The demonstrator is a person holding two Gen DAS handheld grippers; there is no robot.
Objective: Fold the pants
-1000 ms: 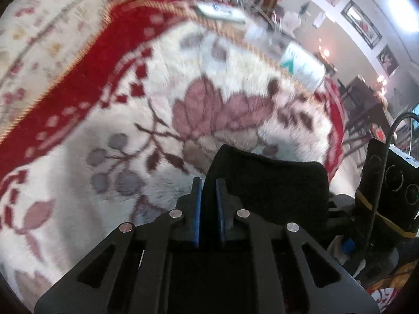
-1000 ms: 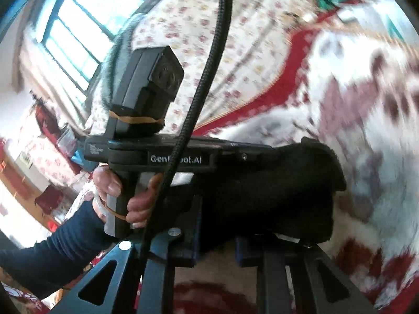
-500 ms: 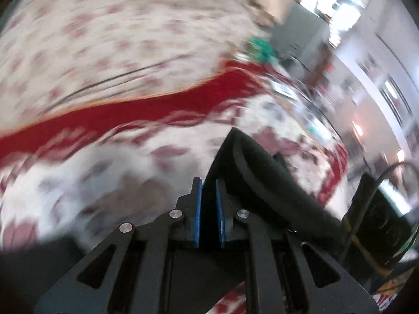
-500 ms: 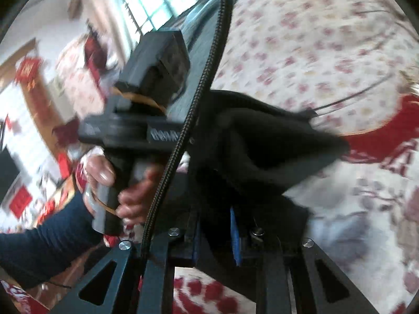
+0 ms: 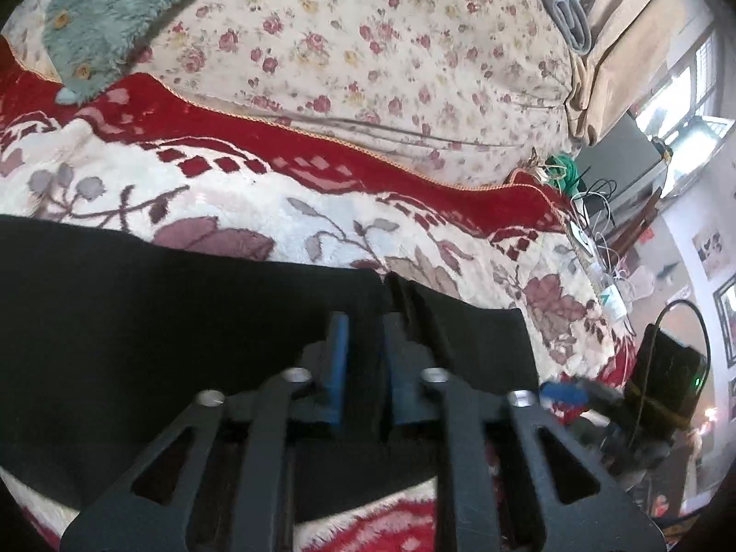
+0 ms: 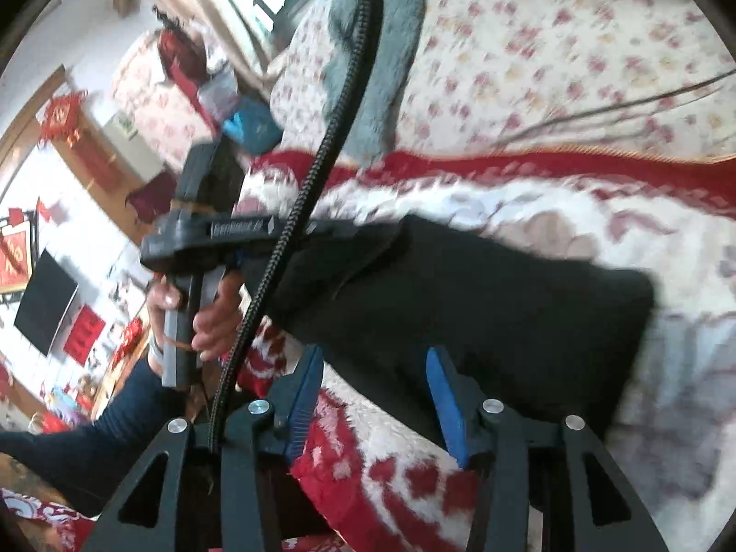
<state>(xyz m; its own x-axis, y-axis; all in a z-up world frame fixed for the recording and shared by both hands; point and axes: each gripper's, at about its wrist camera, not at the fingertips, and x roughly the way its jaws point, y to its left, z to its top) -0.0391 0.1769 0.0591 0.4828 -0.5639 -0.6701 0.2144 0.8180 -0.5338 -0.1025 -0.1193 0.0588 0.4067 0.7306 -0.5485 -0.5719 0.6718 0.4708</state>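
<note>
The black pants (image 5: 161, 322) lie folded on the red and white floral blanket (image 5: 322, 211). My left gripper (image 5: 363, 322) sits low over their top edge with a narrow gap between its blue pads, black cloth in the gap. In the right wrist view the pants (image 6: 483, 303) spread across the middle. My right gripper (image 6: 375, 359) is open, its blue pads wide apart at the near edge of the cloth, holding nothing. The left gripper (image 6: 340, 234) shows there too, held by a hand at the pants' left end.
A cream flowered bedspread (image 5: 368, 46) lies beyond the blanket, with a teal fleece garment (image 5: 106, 14) at the far left. Cables and small devices (image 5: 598, 248) crowd the blanket's right end. A black cable (image 6: 322, 161) hangs across the right wrist view.
Both grippers have carried the pants over and down onto the blanket. My right gripper has opened and let go of the cloth. The left pads have parted slightly.
</note>
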